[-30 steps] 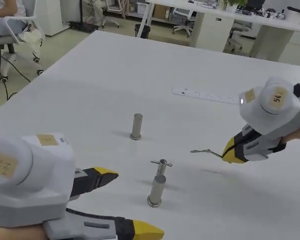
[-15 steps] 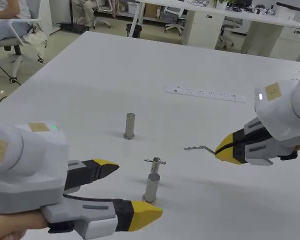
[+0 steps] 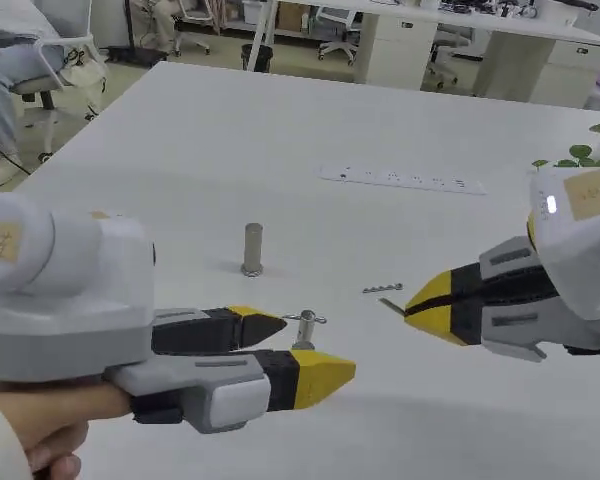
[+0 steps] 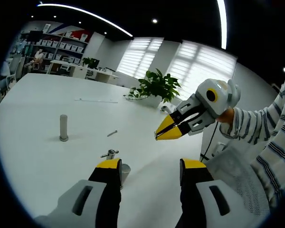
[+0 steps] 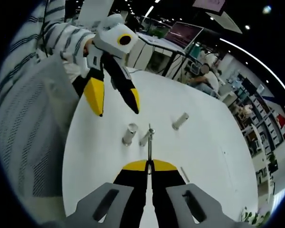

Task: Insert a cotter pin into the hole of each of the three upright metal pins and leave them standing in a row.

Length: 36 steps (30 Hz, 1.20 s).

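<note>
One bare metal pin stands upright on the white table. A nearer pin carries a cotter pin through its top and is partly hidden by my left gripper, which is open and hovers over it. The left gripper view shows the bare pin, the fitted pin and a third pin beside my jaw. My right gripper is shut on a cotter pin, pointed at the pins. A loose cotter pin lies on the table.
A white power strip lies across the far part of the table. A potted plant stands at the right edge. Desks and office chairs stand beyond the table, and a person sits at the far left.
My left gripper has pushed forward and to the right, now covering the nearest pins in the head view. The right gripper has dropped lower and closer, still holding its cotter pin.
</note>
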Each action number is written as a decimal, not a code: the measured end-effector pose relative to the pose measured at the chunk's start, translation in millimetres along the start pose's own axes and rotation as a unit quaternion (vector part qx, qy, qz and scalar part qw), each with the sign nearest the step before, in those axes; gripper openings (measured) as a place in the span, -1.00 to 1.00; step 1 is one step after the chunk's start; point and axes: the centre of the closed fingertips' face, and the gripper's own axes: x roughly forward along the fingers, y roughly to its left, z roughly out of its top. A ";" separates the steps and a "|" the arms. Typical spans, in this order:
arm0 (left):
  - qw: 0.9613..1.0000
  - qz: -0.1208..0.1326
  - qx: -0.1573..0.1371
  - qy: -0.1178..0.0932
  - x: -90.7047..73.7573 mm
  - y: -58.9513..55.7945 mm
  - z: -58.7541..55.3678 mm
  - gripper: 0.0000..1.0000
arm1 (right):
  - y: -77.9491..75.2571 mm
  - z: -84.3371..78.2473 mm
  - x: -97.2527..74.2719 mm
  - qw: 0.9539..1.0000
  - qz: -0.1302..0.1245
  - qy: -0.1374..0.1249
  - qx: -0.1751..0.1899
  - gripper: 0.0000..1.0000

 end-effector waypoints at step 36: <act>0.993 -0.053 -0.093 0.041 23.0 -27.5 -15.1 -0.93 | 41.0 16.1 7.0 0.997 0.010 -0.016 -0.077 -0.95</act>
